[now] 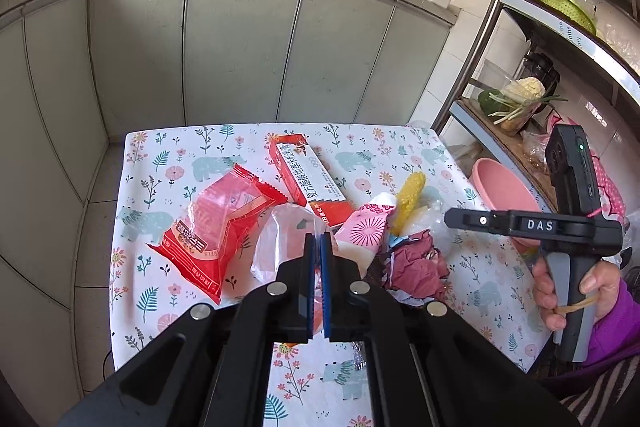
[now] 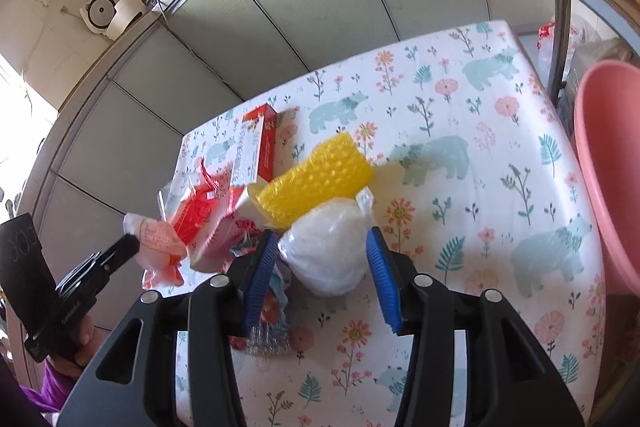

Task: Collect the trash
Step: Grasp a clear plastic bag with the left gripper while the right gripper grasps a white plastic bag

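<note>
Two hand-held grippers work over one heap of litter. The left hand-held gripper (image 1: 319, 247) has its blue pads pressed together on a thin clear plastic wrapper (image 1: 286, 227), pinching it by a fold of film, probably because such limp stuff gives nothing firmer to catch; the right wrist view shows the wrapper hanging off its tip, clear of the tabletop (image 2: 480, 155).

The right hand-held gripper (image 2: 322, 269) stands with its pads apart on either side of a white bundle in clear film (image 2: 328, 259); neither pad visibly presses on it, so I judge this a grasp being lined up, with the wide gap suited to the bundle's bulk.

Around them the rest of the trash lies crowded near the middle of the tabletop: a yellow bubbly piece (image 2: 320, 175) touching the bundle's far side, a red snack packet (image 1: 216, 227) to the left, a red-and-white carton (image 1: 304, 175) behind, and crumpled dark red paper (image 1: 416, 259) beside the left pads.

A pink basin (image 2: 608, 167) sits just off the tabletop's right edge, likely the place meant for the collected pieces, though that is only a guess.
</note>
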